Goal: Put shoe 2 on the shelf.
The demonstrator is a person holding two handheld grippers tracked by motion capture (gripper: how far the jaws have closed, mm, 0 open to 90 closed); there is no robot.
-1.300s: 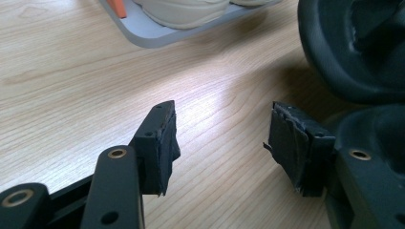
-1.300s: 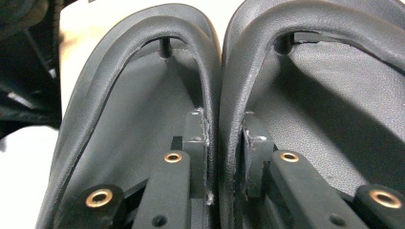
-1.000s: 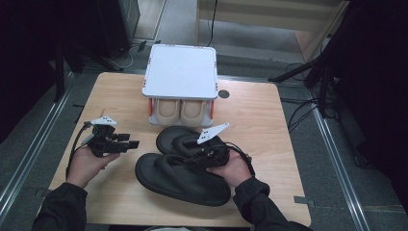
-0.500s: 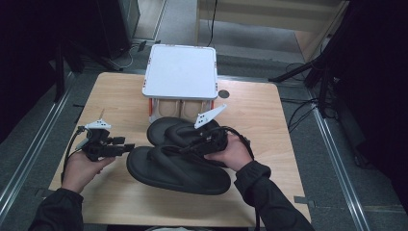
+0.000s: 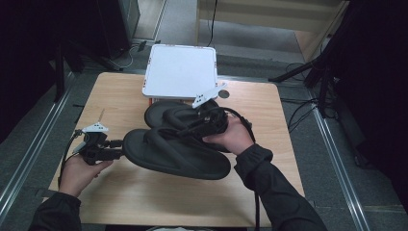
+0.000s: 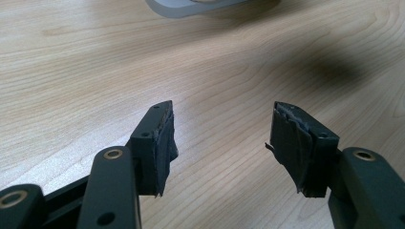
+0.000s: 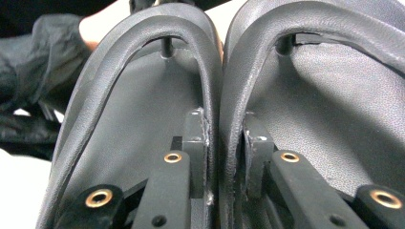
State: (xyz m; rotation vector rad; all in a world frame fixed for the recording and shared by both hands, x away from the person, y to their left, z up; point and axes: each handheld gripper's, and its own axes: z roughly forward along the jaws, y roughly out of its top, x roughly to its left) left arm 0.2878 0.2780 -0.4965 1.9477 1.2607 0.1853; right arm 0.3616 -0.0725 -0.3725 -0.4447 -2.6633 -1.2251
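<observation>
While the right tool (image 7: 222,157) pinches the straps of both black sandals (image 5: 178,144) together just above the desk (image 5: 269,192), one could slip out; the left tool (image 6: 222,143) waits spread, holding nothing.

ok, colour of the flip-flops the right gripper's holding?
Black flip-flops, straps included; clearest in the right gripper view.

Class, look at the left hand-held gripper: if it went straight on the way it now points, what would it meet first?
Probably the nearer black sandal. In the high view the left hand-held gripper points at its end, close by. Its own view shows open jaws over bare table, so depth is uncertain and it might pass underneath.
</observation>
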